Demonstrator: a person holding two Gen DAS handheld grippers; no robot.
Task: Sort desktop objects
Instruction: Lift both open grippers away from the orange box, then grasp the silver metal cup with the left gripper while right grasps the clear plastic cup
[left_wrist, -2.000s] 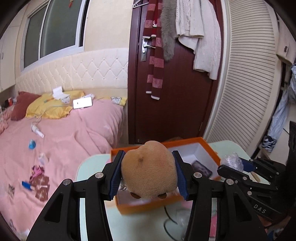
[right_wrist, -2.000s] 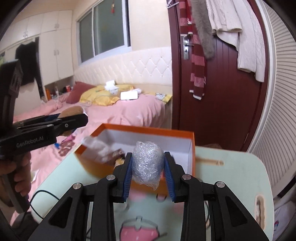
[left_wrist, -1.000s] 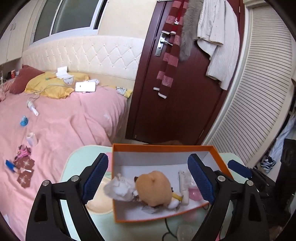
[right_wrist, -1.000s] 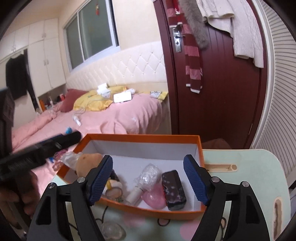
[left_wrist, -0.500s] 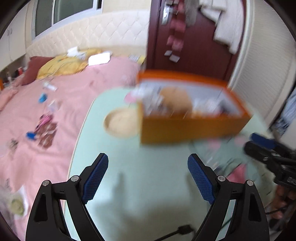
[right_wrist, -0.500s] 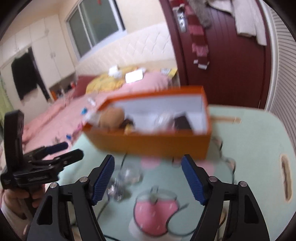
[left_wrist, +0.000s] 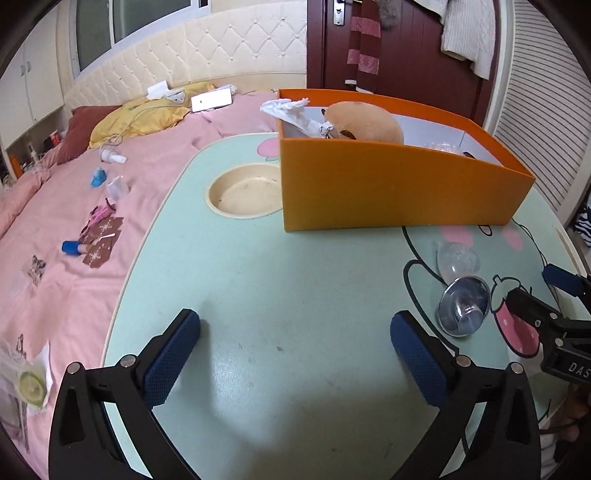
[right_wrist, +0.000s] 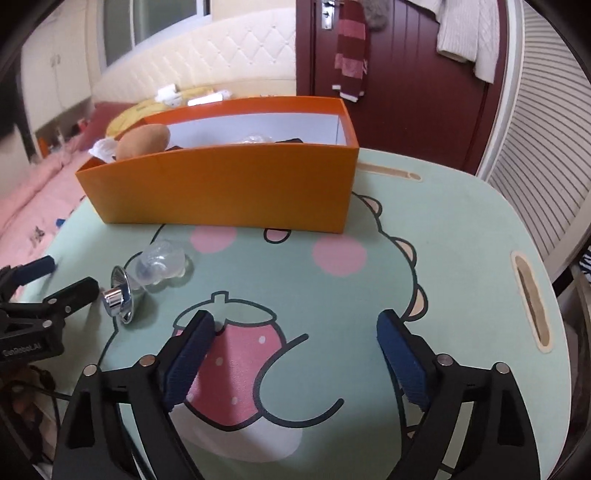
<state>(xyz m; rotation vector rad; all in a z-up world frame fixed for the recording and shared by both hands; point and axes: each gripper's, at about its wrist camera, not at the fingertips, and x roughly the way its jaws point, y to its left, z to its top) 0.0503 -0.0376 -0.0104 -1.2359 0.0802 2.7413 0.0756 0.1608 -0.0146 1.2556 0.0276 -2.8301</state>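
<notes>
I hold both grippers low over a mint-green table (right_wrist: 461, 236), facing an orange box (right_wrist: 229, 184). My left gripper (left_wrist: 295, 343) is spread wide with nothing between its blue pads; my right gripper (right_wrist: 295, 343) is likewise wide apart and empty. Inside the box sit a brown plush toy (left_wrist: 364, 122) and crumpled white tissue (left_wrist: 291, 110). In front of the box, on the table, lie a clear plastic piece (right_wrist: 162, 264) and, touching it, a shiny metal funnel (right_wrist: 120, 297).
</notes>
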